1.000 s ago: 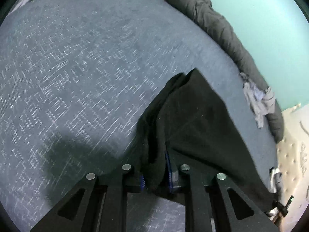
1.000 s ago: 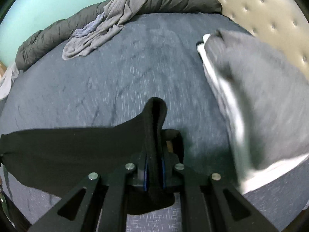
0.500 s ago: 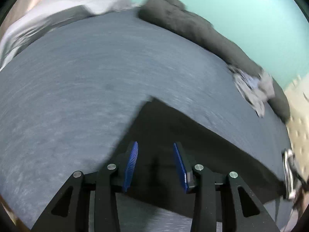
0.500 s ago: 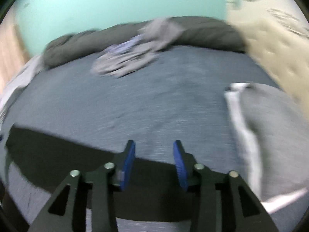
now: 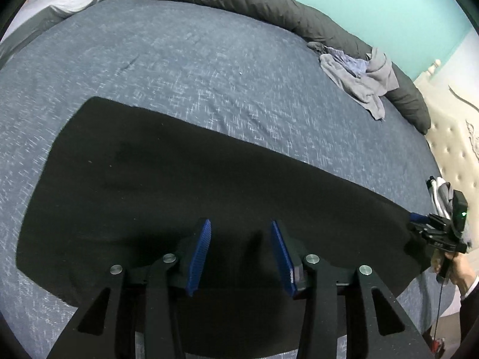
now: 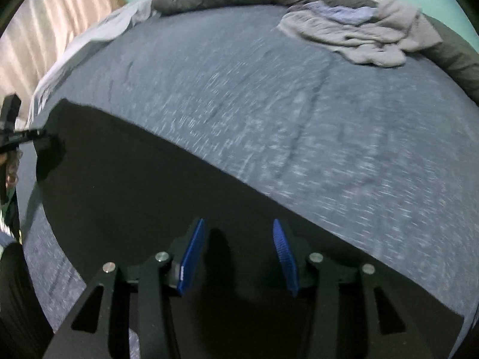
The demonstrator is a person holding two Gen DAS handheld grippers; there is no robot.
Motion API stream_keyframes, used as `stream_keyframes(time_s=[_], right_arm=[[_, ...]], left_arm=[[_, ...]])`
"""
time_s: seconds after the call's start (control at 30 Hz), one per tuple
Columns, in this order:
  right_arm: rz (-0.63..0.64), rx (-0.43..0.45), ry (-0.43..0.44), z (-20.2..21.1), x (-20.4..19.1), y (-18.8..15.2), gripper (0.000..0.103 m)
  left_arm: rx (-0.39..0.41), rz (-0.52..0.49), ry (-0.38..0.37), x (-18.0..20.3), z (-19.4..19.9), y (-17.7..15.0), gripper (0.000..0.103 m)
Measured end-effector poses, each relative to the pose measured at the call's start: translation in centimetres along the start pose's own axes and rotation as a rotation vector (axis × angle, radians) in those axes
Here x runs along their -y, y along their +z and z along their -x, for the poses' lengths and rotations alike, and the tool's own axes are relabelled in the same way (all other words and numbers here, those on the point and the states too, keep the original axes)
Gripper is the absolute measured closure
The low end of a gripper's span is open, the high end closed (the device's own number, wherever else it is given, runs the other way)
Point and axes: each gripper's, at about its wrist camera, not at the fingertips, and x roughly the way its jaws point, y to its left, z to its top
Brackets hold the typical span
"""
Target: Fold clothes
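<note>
A black garment (image 5: pixel 185 185) lies spread flat across the near part of the blue-grey bed (image 5: pixel 179 59); it also shows in the right wrist view (image 6: pixel 143 191). My left gripper (image 5: pixel 239 251) is open and empty, hovering over the garment's near edge toward its left end. My right gripper (image 6: pixel 236 251) is open and empty over the garment toward its right end. The right gripper also shows at the far right of the left wrist view (image 5: pixel 440 230). The left gripper shows at the far left of the right wrist view (image 6: pixel 18 137).
A crumpled pile of grey and pale blue clothes (image 5: pixel 359 80) lies at the far right of the bed, also in the right wrist view (image 6: pixel 359 33). A rolled dark grey duvet (image 5: pixel 254 3) lines the far edge. A tufted headboard (image 5: pixel 452 149) stands at right.
Both grippers held the bunched black garment a second ago. They opened and let it go, and it now lies spread flat on the bed. Both grippers have pulled back over its near edge.
</note>
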Motion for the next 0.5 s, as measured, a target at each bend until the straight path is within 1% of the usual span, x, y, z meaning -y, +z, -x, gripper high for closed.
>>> stream_keyframes(time_s=[0.1, 0.17, 0.2, 0.23, 0.3, 0.37, 0.4, 0.5], right_arm=[[0.049, -0.044, -0.023, -1.9, -0.8, 0.2, 0.056], [0.083, -0.058, -0.028, -2.6, -1.1, 0.0, 0.084], [0.107, -0.057, -0.042, -2.8, -1.5, -0.1, 0.088], [0.119, -0.057, -0.046, -2.9, -1.7, -0.2, 0.097], [0.113, -0.034, -0.05, -2.5, -1.5, -0.1, 0.1], [0.104, -0.008, -0.055, -2.0, -1.3, 0.0, 0.101], [0.081, 0.022, -0.064, -1.4, -0.8, 0.2, 0.101], [0.049, 0.073, -0.088, -0.2, 0.1, 1.0, 0.102]], left_arm=[[0.001, -0.008, 0.004, 0.2, -0.5, -0.1, 0.056], [0.005, -0.008, 0.003, 0.2, -0.7, 0.0, 0.056], [0.007, -0.008, 0.002, 0.2, -0.7, 0.0, 0.056], [0.009, -0.009, 0.002, 0.2, -0.6, 0.0, 0.056], [0.015, -0.012, 0.004, 0.2, -0.4, 0.0, 0.055], [0.021, -0.008, 0.007, 0.0, -0.2, 0.0, 0.055], [0.024, -0.005, 0.009, -0.1, -0.1, 0.0, 0.055], [0.029, 0.008, 0.014, -0.3, 0.0, 0.1, 0.055]])
